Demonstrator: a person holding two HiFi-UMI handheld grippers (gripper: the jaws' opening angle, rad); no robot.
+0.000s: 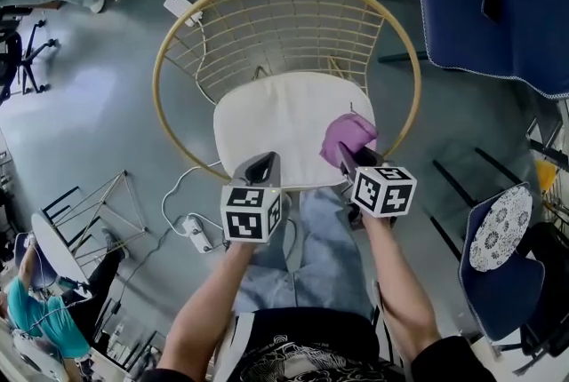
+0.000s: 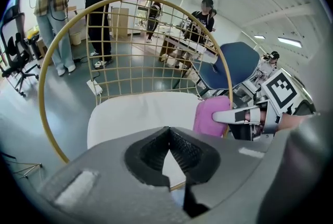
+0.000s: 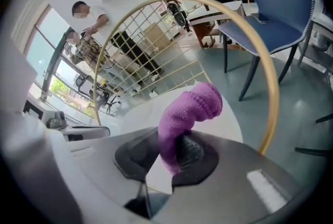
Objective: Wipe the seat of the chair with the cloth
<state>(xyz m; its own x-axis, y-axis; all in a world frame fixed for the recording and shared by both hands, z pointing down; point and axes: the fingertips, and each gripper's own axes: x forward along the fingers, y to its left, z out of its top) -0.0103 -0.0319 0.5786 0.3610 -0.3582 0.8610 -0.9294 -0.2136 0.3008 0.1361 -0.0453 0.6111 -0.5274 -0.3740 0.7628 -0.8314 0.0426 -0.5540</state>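
Note:
The chair has a round gold wire frame (image 1: pixel 173 43) and a white seat cushion (image 1: pixel 280 123). A purple cloth (image 1: pixel 348 135) lies bunched over the cushion's front right corner, and my right gripper (image 1: pixel 348 158) is shut on it. In the right gripper view the cloth (image 3: pixel 190 108) sticks up out of the gripper (image 3: pixel 174 152). My left gripper (image 1: pixel 261 167) hovers over the cushion's front edge, shut and holding nothing. Its own view shows the cushion (image 2: pixel 140 111) ahead of the gripper (image 2: pixel 168 139), with the cloth (image 2: pixel 210 116) and the right gripper (image 2: pixel 250 116) to the right.
Blue chairs (image 1: pixel 498 11) stand at the right, one with a patterned round pad (image 1: pixel 500 227). Power strips (image 1: pixel 182 7) and cables lie on the grey floor near the chair. A metal rack (image 1: pixel 98 211) stands at the left. People (image 2: pixel 101 4) stand behind the chair.

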